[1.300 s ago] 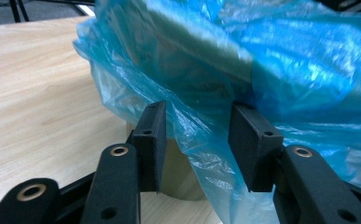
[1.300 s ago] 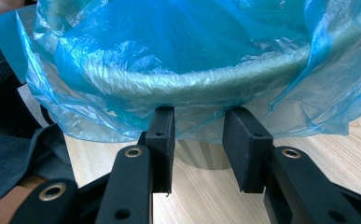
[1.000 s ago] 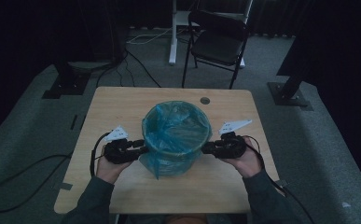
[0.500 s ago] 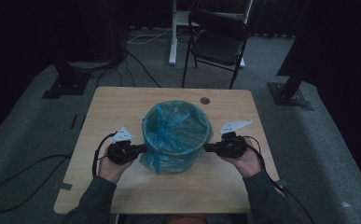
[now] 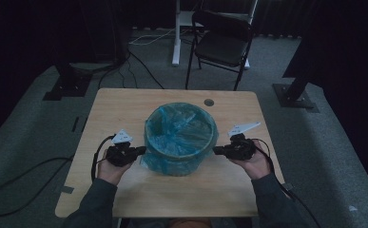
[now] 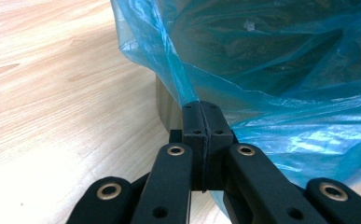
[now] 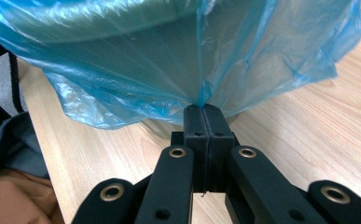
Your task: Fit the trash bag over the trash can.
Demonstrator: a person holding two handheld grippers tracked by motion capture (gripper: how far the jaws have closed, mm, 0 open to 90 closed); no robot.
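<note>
A round bin [image 5: 180, 164] lined with a blue plastic bag [image 5: 180, 130] stands in the middle of the wooden table [image 5: 120, 107]. The bag's edge hangs over the rim and down the bin's sides. My left gripper [image 5: 142, 150] is at the bin's left side, and its jaws are shut on a fold of the blue bag [image 6: 271, 70] at their tips [image 6: 201, 106]. A strip of the bin's dull wall [image 6: 165, 105] shows behind it. My right gripper [image 5: 216, 150] is at the bin's right side, its tips [image 7: 202, 108] pinching the bag's film [image 7: 136, 60] the same way.
A cable hole [image 5: 209, 102] lies in the table behind the bin. Beyond the table stand a black folding chair [image 5: 222, 42] and a white post [image 5: 176, 33]. Black stand bases [image 5: 65, 88] and cables lie on the grey floor. A sleeve [image 7: 10, 135] shows at the table's near edge.
Both grippers' jaws have closed onto the bag's hanging film at the sides of the bin. The hands have stayed where they were.
</note>
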